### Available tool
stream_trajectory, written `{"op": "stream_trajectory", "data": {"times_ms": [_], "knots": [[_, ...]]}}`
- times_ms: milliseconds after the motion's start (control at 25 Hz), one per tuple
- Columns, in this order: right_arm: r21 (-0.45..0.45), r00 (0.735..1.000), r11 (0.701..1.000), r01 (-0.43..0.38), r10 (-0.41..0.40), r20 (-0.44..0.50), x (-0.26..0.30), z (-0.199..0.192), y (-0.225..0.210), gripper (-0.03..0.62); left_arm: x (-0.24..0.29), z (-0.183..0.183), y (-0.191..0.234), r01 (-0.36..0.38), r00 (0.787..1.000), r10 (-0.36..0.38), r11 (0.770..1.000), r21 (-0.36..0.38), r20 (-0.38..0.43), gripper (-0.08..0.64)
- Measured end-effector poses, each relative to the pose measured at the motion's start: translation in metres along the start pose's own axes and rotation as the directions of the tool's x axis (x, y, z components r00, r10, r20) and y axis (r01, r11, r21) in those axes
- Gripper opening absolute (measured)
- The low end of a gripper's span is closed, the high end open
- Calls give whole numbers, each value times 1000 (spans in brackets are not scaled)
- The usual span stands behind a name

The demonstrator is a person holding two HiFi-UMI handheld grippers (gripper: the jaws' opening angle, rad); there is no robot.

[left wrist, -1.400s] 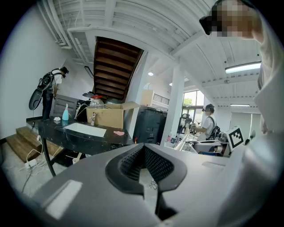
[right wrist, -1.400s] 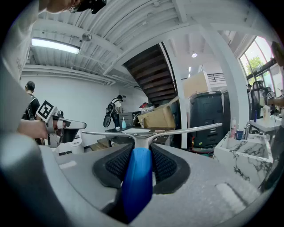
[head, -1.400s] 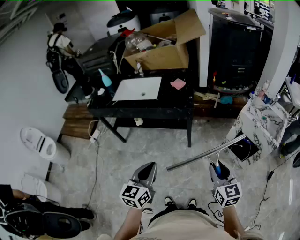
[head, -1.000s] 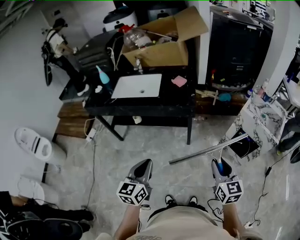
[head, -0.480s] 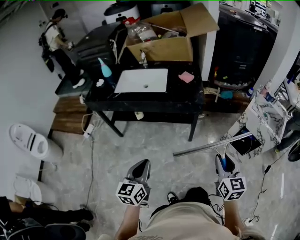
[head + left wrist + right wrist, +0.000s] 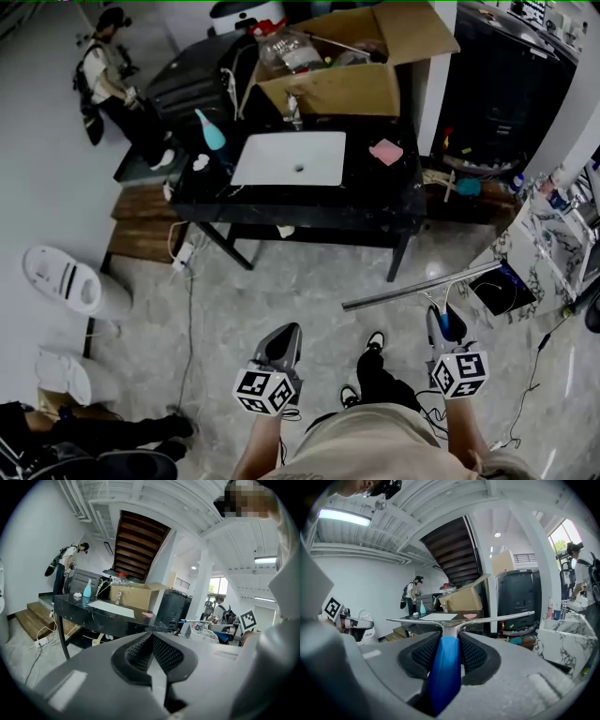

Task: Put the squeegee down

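Clamping the squeegee (image 6: pixel 422 287) by its handle in the right gripper (image 6: pixel 441 321), blade crosswise, table (image 6: pixel 375 202) seemingly well ahead; left gripper (image 6: pixel 284 339) closed, empty.

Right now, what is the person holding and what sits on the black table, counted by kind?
Grippers: 2, left gripper, right gripper
Squeegee: 1
Cardboard box: 1
Sink: 1
Tap: 1
Pink pad: 1
Bottle: 1
Small white lump: 1
Total: 9

Squeegee (image 6: pixel 422 286) nearer the black table (image 6: pixel 366 199); one shoe (image 6: pixel 374 341) forward.
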State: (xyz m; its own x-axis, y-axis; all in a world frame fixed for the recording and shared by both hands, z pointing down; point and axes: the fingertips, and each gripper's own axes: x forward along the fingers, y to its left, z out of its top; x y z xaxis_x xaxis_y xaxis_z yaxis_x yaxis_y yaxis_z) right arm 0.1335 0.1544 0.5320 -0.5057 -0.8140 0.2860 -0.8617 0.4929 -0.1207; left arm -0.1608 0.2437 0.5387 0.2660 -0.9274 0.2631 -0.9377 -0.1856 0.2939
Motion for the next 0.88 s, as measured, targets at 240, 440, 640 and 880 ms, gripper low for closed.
{"op": "stream_trajectory", "data": {"times_ms": [240,440,640,880], "knots": [[9,998,999,41,-41,49,66,26,-45,127,76,49,4,43,999,-41,996,78,-31,17],[9,996,1000,28,-29,89,105,51,-74,127,139,102,-4,78,996,-81,991,110,23,17],[21,993,998,60,-62,105,131,59,-108,127,184,125,-6,83,995,-88,992,92,53,17],[57,997,997,49,-53,59,158,53,-120,127,199,135,14,41,998,-46,994,104,44,17]]}}
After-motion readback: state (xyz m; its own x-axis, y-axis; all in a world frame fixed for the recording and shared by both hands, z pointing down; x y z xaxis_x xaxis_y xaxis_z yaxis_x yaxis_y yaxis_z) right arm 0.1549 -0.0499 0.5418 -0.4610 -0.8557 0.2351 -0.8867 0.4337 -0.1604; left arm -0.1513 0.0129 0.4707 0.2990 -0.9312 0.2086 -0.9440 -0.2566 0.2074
